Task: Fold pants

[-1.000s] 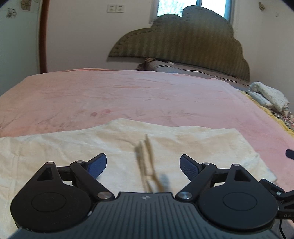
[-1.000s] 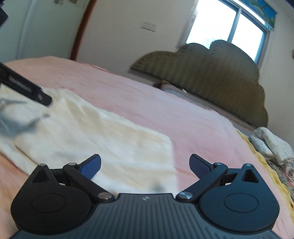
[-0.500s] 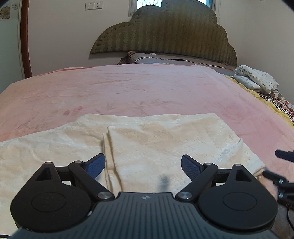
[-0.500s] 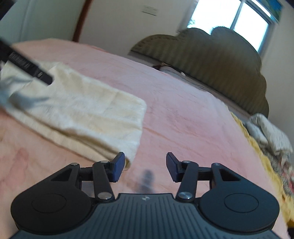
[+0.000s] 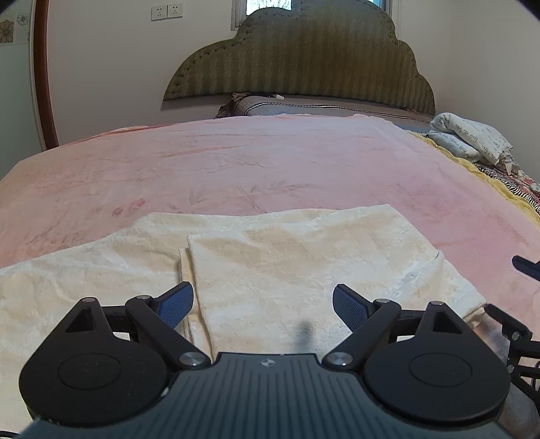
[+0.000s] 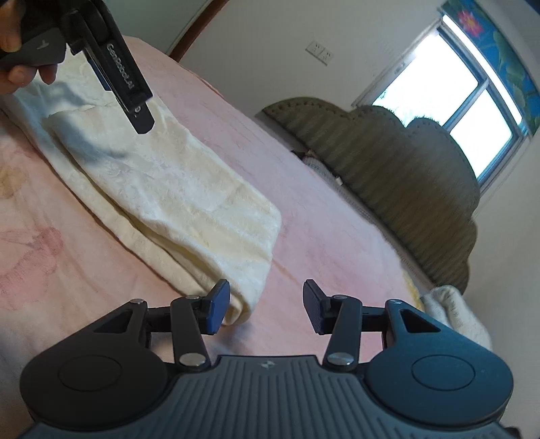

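On the pink bed (image 5: 270, 162), near its foot edge, the cream pants (image 5: 303, 256) now lie with one end folded back over the rest. I have brought my right gripper (image 6: 266, 304) down to the folded end's corner, its jaws closing from wide with cloth just inside the left pad. My left gripper (image 5: 263, 304) hovers wide and empty. Next fold looks imminent.

home bedroom, bed (image 5: 270, 169) under pink blanket, padded headboard (image 5: 303, 57), pillow (image 5: 320, 108), wall sockets (image 5: 167, 11), window (image 6: 455, 98), folded bedding (image 5: 472, 138) at side
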`<action>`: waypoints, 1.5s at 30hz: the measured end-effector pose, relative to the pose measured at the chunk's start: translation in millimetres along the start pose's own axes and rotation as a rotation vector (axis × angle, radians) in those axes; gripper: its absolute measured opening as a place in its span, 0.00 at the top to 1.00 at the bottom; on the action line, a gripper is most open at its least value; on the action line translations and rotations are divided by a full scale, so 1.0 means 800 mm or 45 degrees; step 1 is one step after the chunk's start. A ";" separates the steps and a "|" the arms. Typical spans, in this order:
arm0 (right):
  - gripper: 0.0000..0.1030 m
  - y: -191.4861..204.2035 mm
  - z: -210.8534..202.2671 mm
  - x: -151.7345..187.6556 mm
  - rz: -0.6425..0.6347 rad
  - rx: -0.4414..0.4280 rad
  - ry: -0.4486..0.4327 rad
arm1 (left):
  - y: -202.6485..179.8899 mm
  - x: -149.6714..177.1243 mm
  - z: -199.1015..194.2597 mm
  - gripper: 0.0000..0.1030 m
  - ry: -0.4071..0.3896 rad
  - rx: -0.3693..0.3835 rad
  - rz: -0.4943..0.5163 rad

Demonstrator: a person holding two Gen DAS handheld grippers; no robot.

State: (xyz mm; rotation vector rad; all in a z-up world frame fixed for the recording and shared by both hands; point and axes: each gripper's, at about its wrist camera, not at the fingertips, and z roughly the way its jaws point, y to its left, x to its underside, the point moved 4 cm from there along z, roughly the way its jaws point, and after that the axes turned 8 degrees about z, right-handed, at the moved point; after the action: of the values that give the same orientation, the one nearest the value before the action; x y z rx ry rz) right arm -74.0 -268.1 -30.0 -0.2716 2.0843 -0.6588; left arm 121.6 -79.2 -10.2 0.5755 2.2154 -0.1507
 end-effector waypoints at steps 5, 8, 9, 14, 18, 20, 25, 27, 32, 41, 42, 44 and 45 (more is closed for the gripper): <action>0.55 0.007 0.016 0.009 -0.093 0.025 0.046 | -0.001 0.003 0.003 0.12 0.017 0.018 -0.003; 0.55 0.015 0.024 0.013 -0.150 0.045 0.044 | -0.001 0.003 0.004 0.12 0.017 0.004 0.001; 0.55 0.018 0.026 0.012 -0.174 0.063 0.033 | -0.001 0.003 0.003 0.12 0.016 0.005 -0.005; 0.70 0.036 0.043 0.008 -0.297 0.094 0.003 | -0.002 -0.003 0.006 0.12 0.021 0.050 -0.028; 0.94 0.051 0.046 0.014 -0.367 0.064 0.022 | -0.009 -0.014 0.012 0.12 0.011 0.046 0.012; 0.95 0.047 0.042 0.015 -0.325 0.042 0.043 | -0.013 -0.019 0.019 0.12 0.014 0.038 0.030; 0.97 0.029 0.024 0.015 -0.187 -0.074 0.130 | -0.024 -0.027 0.036 0.12 0.025 0.078 0.030; 0.96 0.027 0.028 0.020 -0.179 -0.107 0.167 | -0.027 -0.025 0.042 0.12 0.042 0.074 0.050; 0.91 -0.003 0.008 0.006 -0.085 -0.290 0.206 | -0.005 -0.019 0.045 0.12 0.038 -0.012 0.060; 0.91 -0.046 0.102 -0.059 0.332 -0.509 0.186 | 0.042 -0.029 0.102 0.10 0.078 -0.196 0.013; 0.92 -0.036 0.122 -0.059 0.293 -0.503 0.231 | 0.050 -0.029 0.107 0.10 0.093 -0.183 -0.014; 0.91 -0.027 0.157 -0.057 0.275 -0.410 0.277 | 0.066 -0.032 0.098 0.11 0.082 -0.152 -0.104; 0.91 -0.032 0.163 -0.061 0.331 -0.405 0.269 | 0.072 -0.033 0.088 0.11 0.052 -0.151 -0.123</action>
State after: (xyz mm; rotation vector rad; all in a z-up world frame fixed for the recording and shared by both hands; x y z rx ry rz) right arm 59.6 -314.7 -39.9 -0.1073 2.3744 -0.2054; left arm 211.6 -58.3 -31.5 0.4105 2.2751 -0.0576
